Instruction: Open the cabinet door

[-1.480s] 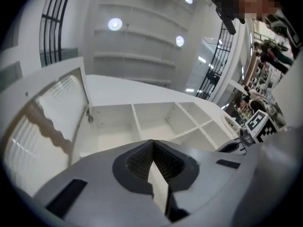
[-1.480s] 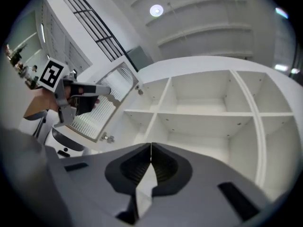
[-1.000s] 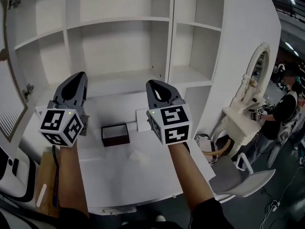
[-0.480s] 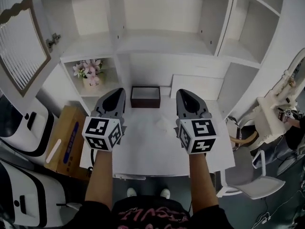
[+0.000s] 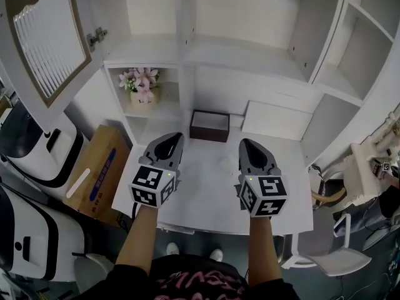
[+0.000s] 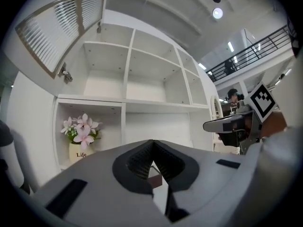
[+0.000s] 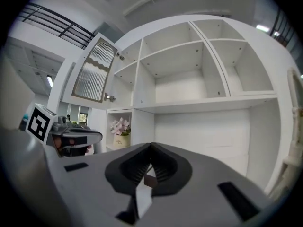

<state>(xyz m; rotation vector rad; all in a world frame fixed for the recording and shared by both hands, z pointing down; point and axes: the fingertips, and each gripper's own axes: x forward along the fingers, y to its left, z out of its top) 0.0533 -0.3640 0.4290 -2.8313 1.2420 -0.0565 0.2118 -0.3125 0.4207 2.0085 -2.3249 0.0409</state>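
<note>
While cabinet door (image 5: 47,42) hangs open at ten o'clock, left tongs (image 5: 173,137) and right tongs (image 5: 247,144) hover closed, empty, over bench (image 5: 206,189).

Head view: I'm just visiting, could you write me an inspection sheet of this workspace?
Surface: white desk, mostly bare.
Job's things: cabinet door stands open, upper left; shelves behind look empty.
Clutter: dark box at the desk's back; flower pot in a cubby.
Tongs: left tongs and right tongs shut, empty, above the desk.
Cables: nothing seen on the desk.
Surroundings: cardboard box and white machines at left; chair at right.
</note>
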